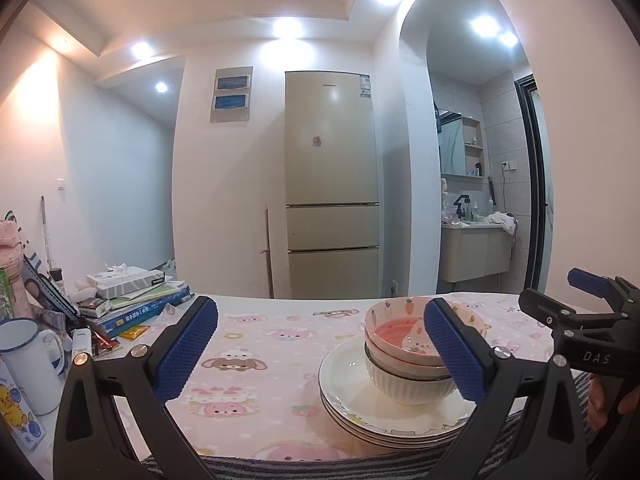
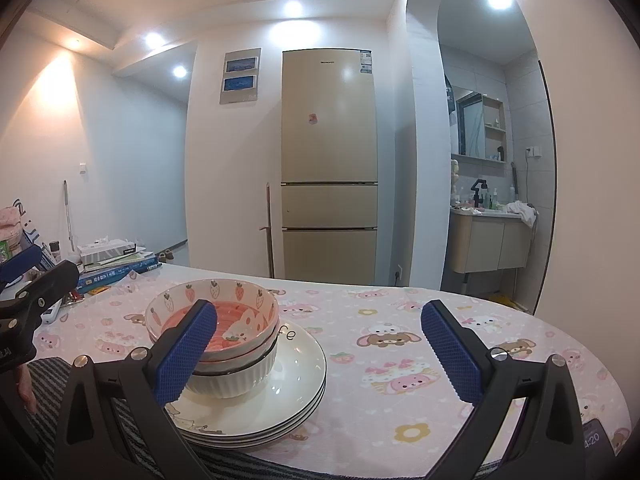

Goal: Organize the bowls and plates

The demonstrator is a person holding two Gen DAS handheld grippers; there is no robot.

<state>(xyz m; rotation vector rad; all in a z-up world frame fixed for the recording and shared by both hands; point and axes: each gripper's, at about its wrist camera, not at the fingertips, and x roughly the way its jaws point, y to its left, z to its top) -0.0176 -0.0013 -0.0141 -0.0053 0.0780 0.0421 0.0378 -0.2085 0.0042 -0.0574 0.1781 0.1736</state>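
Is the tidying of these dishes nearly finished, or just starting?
It looks nearly finished. The bowls sit nested on the stacked plates in one pile. Both the left gripper and right gripper are open and empty. Nothing loose remains in view.

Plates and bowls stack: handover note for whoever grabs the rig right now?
Left gripper: open, empty, held off the table with the stack at its right finger.
Right gripper: open, empty, stack at its left finger.
Three bowls sit nested, the strawberry-print one on top and a ribbed white bowl at the bottom, standing on a pile of white plates near the table's front edge, on the pink tablecloth.
Done: stacking looks complete.
Left: probably nothing; I see no loose dishes in either view.
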